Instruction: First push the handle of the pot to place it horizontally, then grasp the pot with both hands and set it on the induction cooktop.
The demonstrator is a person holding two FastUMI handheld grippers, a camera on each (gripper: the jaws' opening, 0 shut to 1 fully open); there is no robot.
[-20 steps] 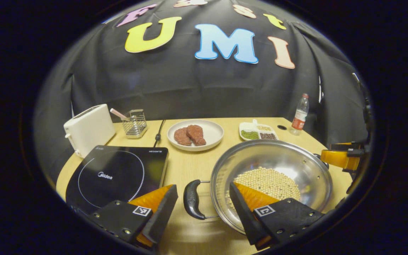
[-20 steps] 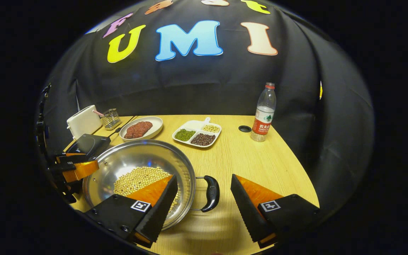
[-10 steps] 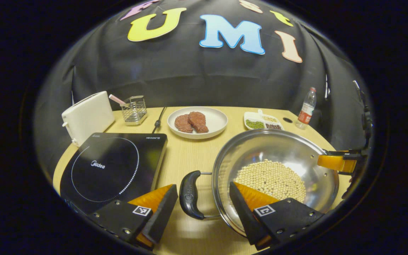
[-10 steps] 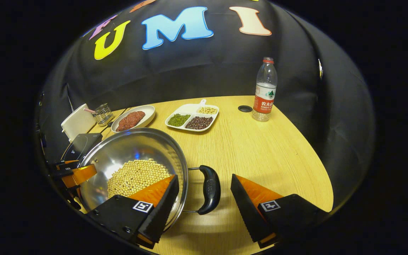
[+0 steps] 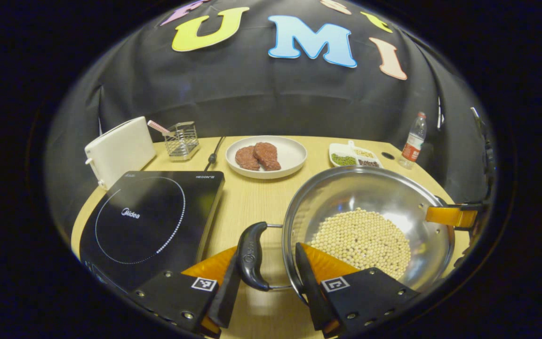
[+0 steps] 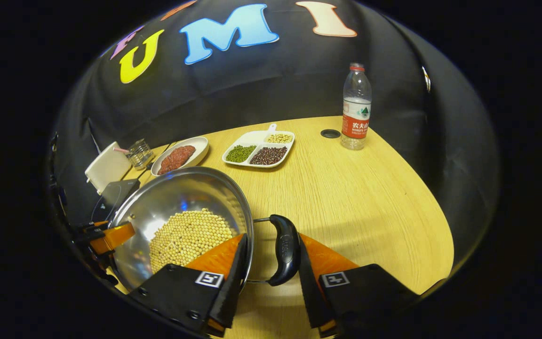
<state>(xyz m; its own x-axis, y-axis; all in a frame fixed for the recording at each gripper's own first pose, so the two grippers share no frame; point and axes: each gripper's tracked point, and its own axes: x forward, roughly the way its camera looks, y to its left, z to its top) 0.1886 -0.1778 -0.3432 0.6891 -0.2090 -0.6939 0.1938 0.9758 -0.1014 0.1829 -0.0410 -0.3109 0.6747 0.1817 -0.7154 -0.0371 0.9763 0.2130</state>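
Two grippers, one pot [image 5: 370, 226], two black handles on it. My left gripper [image 5: 266, 278] has one finger outside the pot's left handle [image 5: 251, 256] and the other inside the steel wall, over the soybeans [image 5: 362, 240]; the fingers have drawn in against handle and rim, though I cannot tell whether both truly press. My right gripper [image 6: 271, 278] stands the same way on the right handle [image 6: 284, 249], one finger inside the pot, one just outside the grip.

Both handles stick out level, so the pot's long axis runs left to right across the near edge of the wooden table [image 6: 360, 197]. Just left of the pot lies one induction cooktop [image 5: 151, 221], apart from it. Farther back I count one white toaster [image 5: 119, 149], one wire holder [image 5: 181, 140], one plate [image 5: 290, 157] with two pieces of meat [image 5: 257, 157], one divided dish of beans [image 6: 259, 150] and one water bottle [image 6: 356, 107] at far right.
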